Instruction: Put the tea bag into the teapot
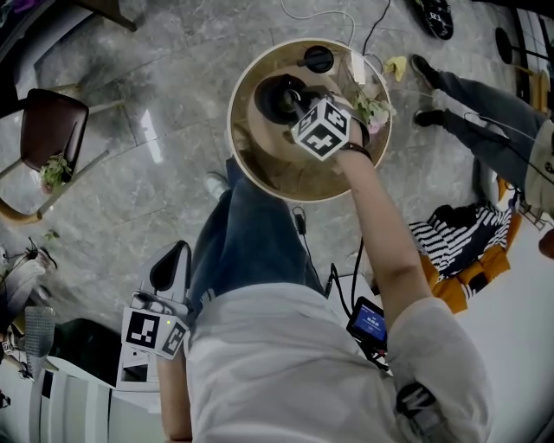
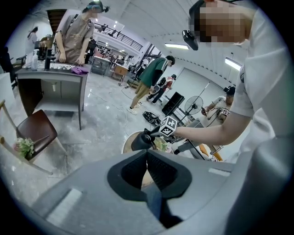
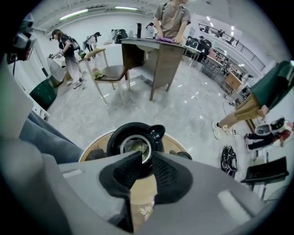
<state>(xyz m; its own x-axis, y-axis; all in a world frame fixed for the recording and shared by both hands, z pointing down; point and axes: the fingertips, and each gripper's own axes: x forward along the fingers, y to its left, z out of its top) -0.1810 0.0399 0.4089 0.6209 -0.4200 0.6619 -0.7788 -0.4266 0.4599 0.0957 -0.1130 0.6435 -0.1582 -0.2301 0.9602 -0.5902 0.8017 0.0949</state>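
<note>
Landmark: round wooden table (image 1: 275, 171), standing on glossy grey marble floor (image 1: 164, 78). Floor reflecting ceiling strip lights (image 3: 87, 13). Brown chair (image 1: 52, 125) with pale wooden frame sitting well left of table. Grey desk (image 3: 161, 59) standing beyond table, person working at it. White cable (image 1: 325, 16) trailing on floor just past table. Pedestal fan (image 2: 195, 103) standing farther off.
</note>
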